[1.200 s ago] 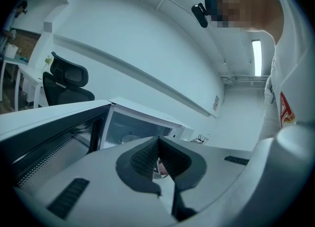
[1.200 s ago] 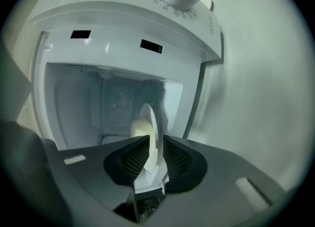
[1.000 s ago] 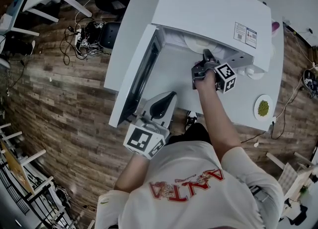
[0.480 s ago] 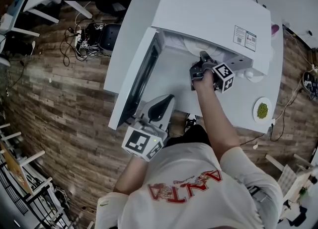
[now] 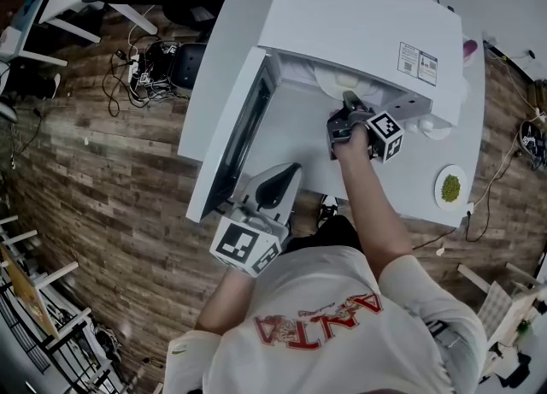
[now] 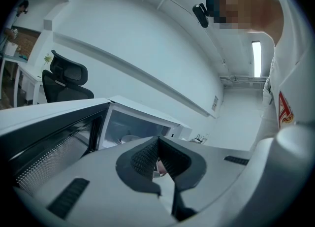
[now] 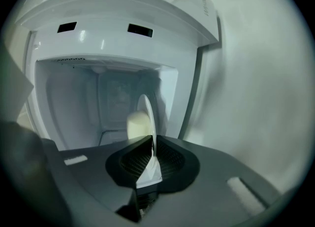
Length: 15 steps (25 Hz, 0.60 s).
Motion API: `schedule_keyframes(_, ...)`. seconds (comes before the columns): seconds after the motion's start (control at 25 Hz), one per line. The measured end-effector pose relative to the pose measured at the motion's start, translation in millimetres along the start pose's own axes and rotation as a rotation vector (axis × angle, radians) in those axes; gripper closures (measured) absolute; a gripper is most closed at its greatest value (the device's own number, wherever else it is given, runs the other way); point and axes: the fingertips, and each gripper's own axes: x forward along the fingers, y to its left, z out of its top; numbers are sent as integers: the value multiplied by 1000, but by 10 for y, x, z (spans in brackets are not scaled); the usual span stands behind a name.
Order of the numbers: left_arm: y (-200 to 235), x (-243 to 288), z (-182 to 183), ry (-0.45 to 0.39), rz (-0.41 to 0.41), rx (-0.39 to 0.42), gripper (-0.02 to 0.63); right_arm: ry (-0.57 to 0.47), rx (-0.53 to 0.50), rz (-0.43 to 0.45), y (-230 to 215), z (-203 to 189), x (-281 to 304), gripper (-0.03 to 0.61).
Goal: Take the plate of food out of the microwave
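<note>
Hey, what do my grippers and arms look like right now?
The left gripper and right gripper each have a grey body, two jaws with black ribbed pads, and a cube with black-and-white square markers. No cables show. The person wears a white short-sleeved T-shirt with red print.

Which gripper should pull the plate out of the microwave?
Right. The right gripper is at the microwave mouth, and its jaws have just been closing on the plate rim. The left gripper hangs empty outside, beside the open door.
</note>
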Motion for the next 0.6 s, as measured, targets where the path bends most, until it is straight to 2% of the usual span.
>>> schedule_keyframes(0.12, -17, -4, -2, 4, -5, -2, 606, 4, -16, 17, 9, -9, -28, 557)
schedule_keyframes(0.6, -24, -63, -24, 3, -4, 4, 606, -3, -49, 185, 88, 7, -179, 563)
